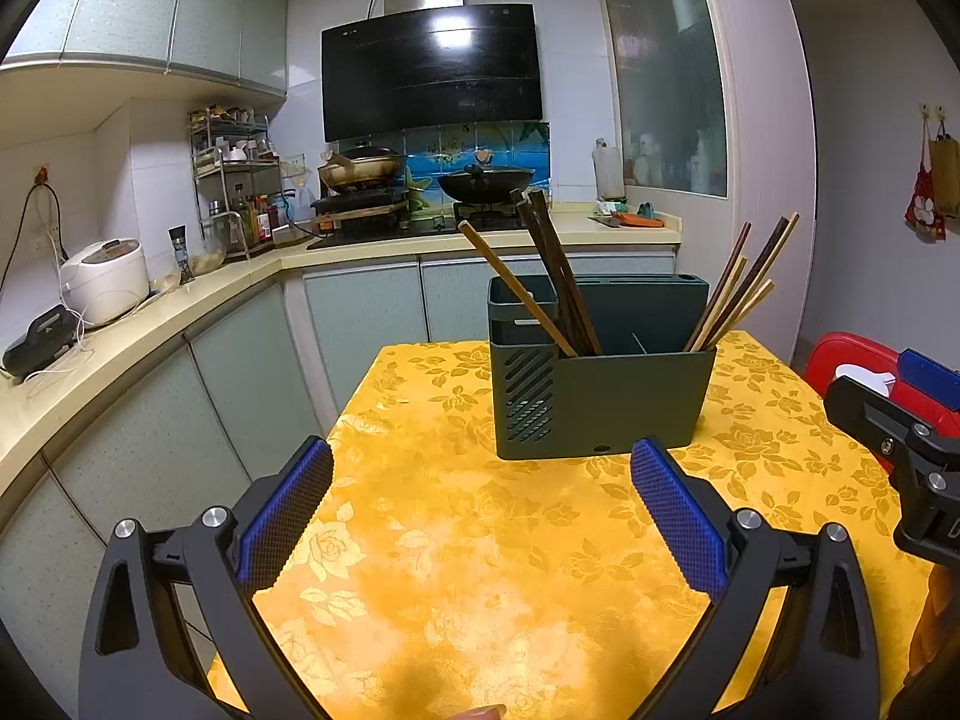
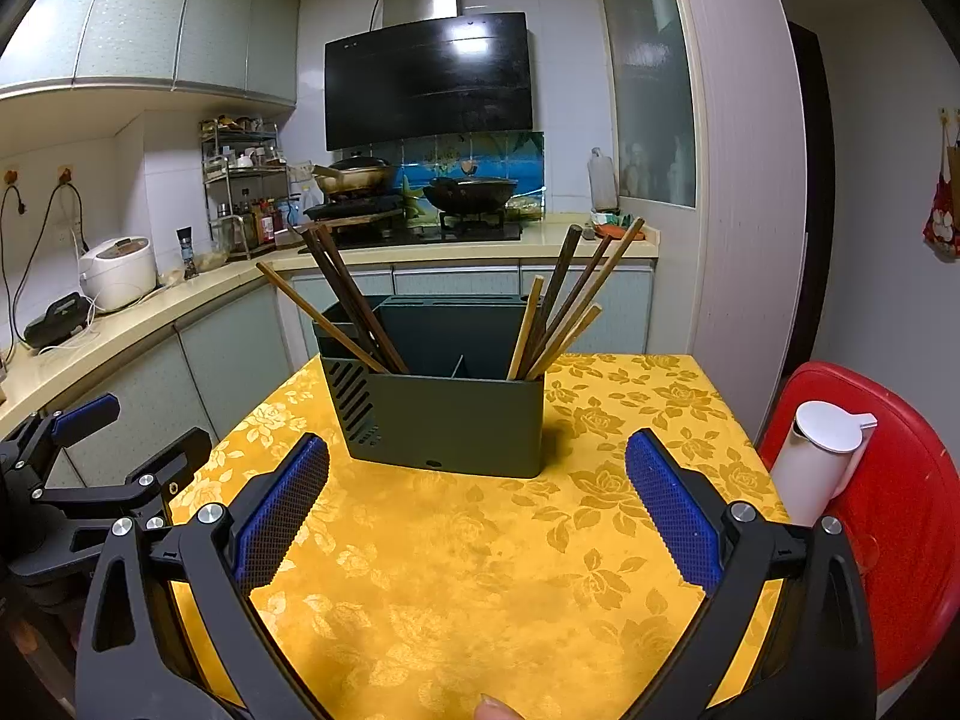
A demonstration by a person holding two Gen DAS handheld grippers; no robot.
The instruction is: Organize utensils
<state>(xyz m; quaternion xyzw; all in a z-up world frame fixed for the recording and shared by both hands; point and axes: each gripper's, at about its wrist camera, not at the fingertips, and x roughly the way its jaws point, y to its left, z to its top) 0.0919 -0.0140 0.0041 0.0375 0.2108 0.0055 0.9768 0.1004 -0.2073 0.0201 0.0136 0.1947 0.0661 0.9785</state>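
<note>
A dark green utensil holder (image 1: 600,396) (image 2: 447,420) stands on the table with the yellow flowered cloth (image 1: 480,570) (image 2: 480,570). Several chopsticks lean left in its left compartment (image 1: 540,282) (image 2: 342,300). Several more lean right in its right compartment (image 1: 741,288) (image 2: 570,306). The middle compartment looks empty. My left gripper (image 1: 480,480) hovers open over the cloth, short of the holder, nothing between its blue pads (image 1: 282,516). My right gripper (image 2: 477,474) is likewise open and empty, near the holder's front. Each gripper shows at the edge of the other's view.
A red stool (image 2: 900,510) with a white lidded jug (image 2: 822,456) stands at the table's right. A kitchen counter (image 1: 120,336) with a rice cooker (image 1: 105,285) runs along the left. The stove with pans (image 1: 420,180) is behind. A fingertip (image 2: 495,708) shows at the bottom.
</note>
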